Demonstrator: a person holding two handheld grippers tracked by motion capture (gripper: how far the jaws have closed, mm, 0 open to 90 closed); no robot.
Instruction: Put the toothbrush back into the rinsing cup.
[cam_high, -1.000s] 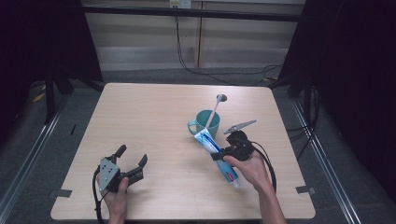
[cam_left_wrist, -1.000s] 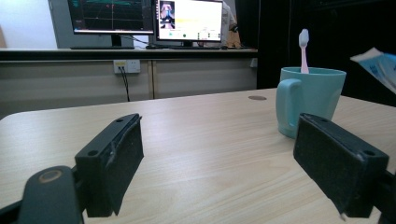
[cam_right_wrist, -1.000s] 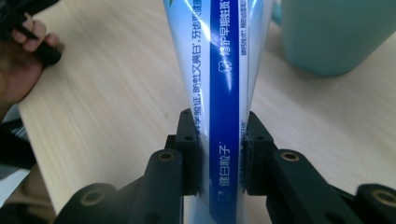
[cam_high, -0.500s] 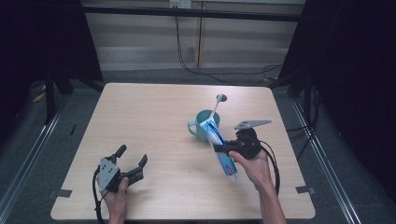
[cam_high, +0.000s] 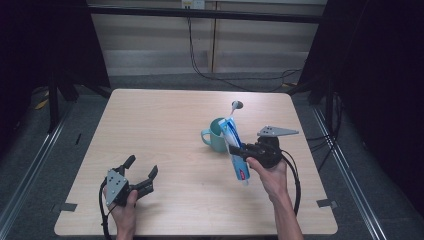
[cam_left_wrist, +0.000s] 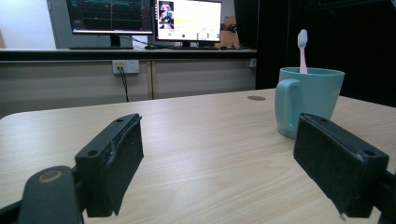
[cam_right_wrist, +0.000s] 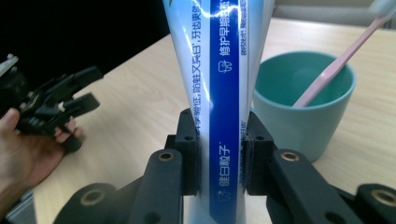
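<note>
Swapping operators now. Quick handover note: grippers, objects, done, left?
Right gripper: shut on the blue and white toothpaste tube, held off the table, top end leaning over the mug.
Left gripper: open, holding nothing, low over the near left of the light wooden table.
Teal ceramic mug: upright, right of the table's centre, with the pink toothbrush standing in it.
Done: tube picked up and brought beside the mug.
Left: probably lower the tube into the mug next to the brush, then release; the handle side looks free if the left gripper needs to steady it.
</note>
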